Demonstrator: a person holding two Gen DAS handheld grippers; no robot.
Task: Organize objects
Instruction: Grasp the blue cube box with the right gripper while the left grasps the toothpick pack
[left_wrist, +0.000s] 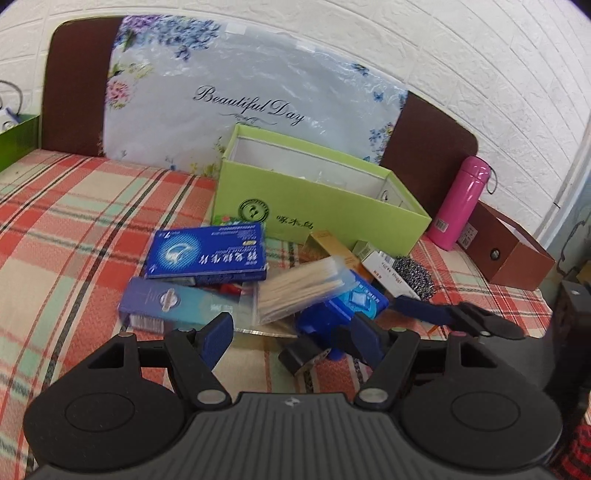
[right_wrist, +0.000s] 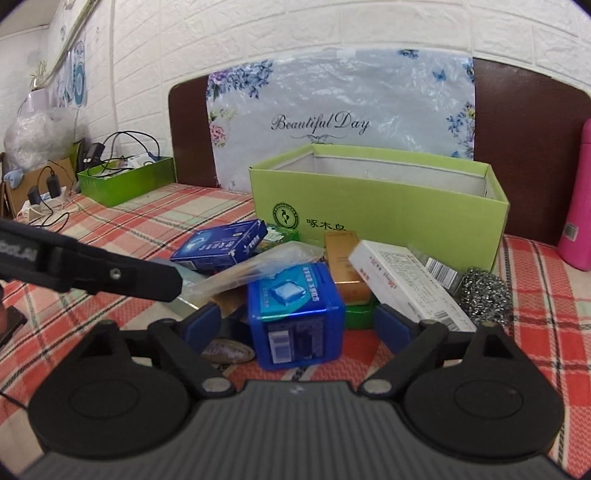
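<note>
The right gripper (right_wrist: 299, 325) has its fingers spread around the blue cube box (right_wrist: 295, 314), not yet pinching it; I'd say the grab comes next, then a lift to the open green box (right_wrist: 388, 206) at 12 o'clock. The left gripper (left_wrist: 291, 332) hovers spread wide. A toothpick bag (right_wrist: 258, 267) overlaps the cube's top, with a white carton (right_wrist: 406, 284) at 2 o'clock crowding it.

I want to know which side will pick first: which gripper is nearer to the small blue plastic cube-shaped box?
Right. The right gripper has its open jaws on either side of the small blue plastic cube-shaped box. The left gripper, also open, is beside it, further away.
</note>
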